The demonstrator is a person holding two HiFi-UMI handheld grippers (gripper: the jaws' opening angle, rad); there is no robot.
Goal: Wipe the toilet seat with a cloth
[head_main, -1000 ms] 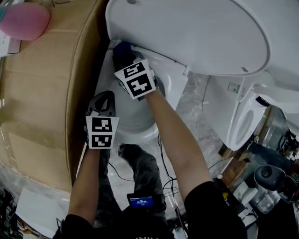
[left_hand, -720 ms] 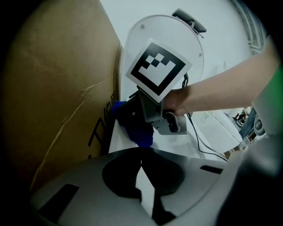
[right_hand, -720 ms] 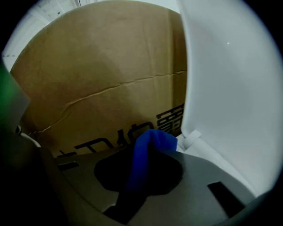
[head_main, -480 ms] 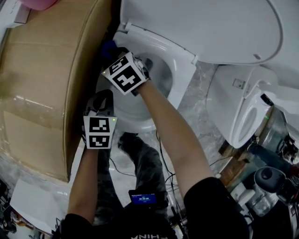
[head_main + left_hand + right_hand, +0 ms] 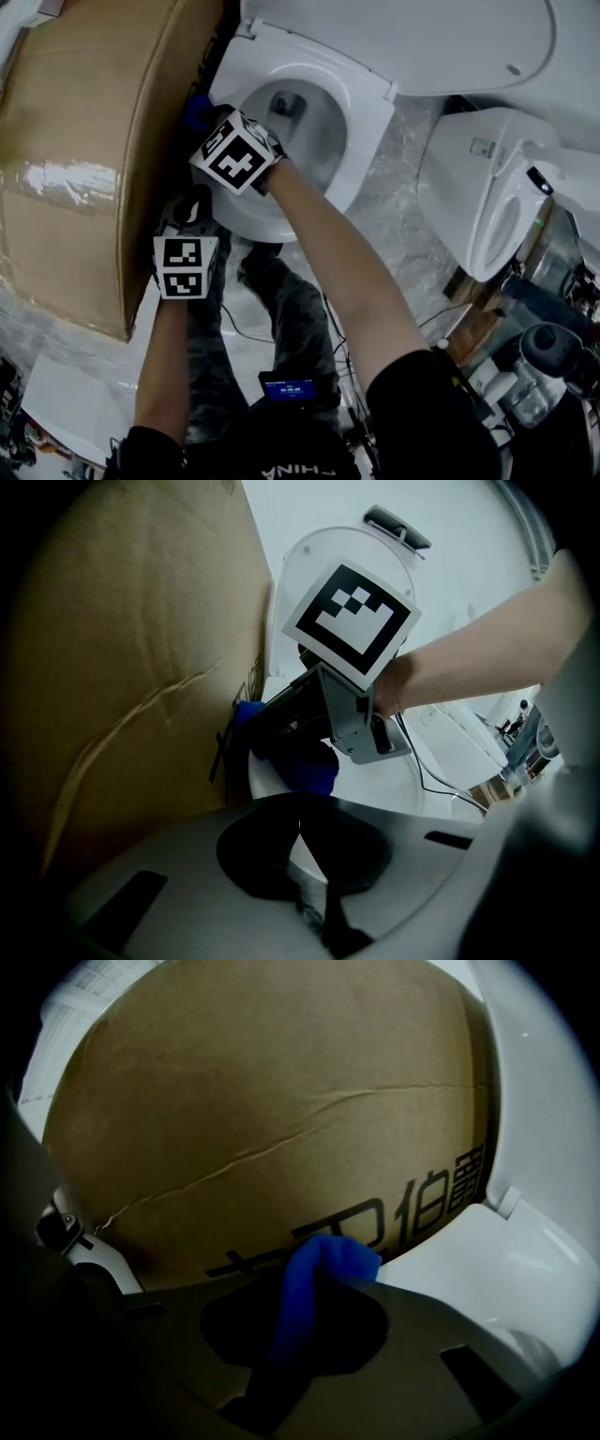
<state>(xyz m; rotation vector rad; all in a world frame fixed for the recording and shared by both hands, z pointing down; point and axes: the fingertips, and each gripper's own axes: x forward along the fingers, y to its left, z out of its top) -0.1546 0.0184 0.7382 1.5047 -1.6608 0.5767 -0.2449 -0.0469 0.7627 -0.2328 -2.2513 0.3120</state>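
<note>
The toilet seat (image 5: pixel 371 105) lies down around the open bowl (image 5: pixel 302 120), with the lid (image 5: pixel 403 33) tipped up behind it, so its whole white ring is bare for wiping. The blue cloth (image 5: pixel 328 1262) is bunched into a wad and sticks out past the tips of the right gripper (image 5: pixel 302 1326), whose jaws are clamped on it. Gripping it as a wad likely gives a soft pad to press with while keeping the hard jaws off the plastic. In the head view the wad sits at the seat's left edge, in the narrow gap beside the cardboard box (image 5: pixel 84 141). The left gripper view suggests that it rests on the white rim there, though actual contact is hard to confirm. The gripper slants down and towards the box, probably to reach that cramped side strip.

The left gripper (image 5: pixel 298 829) is clenched with nothing in it. It hangs near the front of the toilet beside the box, apart from the seat, seemingly held back to leave the wiping arm room.
</note>
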